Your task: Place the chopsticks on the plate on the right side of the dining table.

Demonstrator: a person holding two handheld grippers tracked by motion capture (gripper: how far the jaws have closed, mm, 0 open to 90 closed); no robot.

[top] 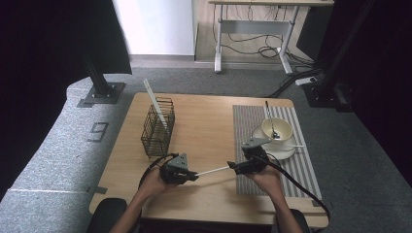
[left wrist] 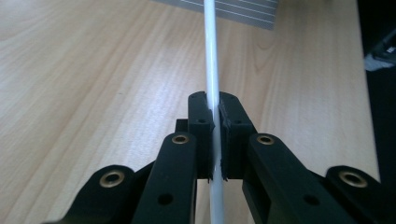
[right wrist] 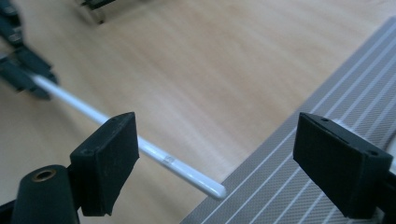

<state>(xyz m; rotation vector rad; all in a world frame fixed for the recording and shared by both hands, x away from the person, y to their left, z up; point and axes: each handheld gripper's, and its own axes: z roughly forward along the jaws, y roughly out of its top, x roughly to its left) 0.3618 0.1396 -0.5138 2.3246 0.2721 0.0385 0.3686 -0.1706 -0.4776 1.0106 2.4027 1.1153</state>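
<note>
The left hand-held gripper sits near the front edge of the wooden surface, at about 7 o'clock from its middle, and its jaws are clamped tight on a white chopstick. In the left gripper view the white chopstick runs straight up between the two black pads, which press it from both sides with no gap.

From there the chopstick stretches toward 3 o'clock, held off the wood, and its rounded free end reaches the right hand-held gripper. That gripper's jaws stand wide apart and hold nothing. In the right gripper view the chopstick passes just beside the left pad, its tip lying between the jaws above the edge of the grey striped placemat. A small mark is printed on the stick near the pad, too small to read.

At 10 o'clock stands a dark wire basket with a second white chopstick leaning out of it. At 2 o'clock, on the placemat, a cream bowl rests on a white plate, a metal spoon standing in it.

On the grey floor at 9 o'clock, a "9" is marked.
</note>
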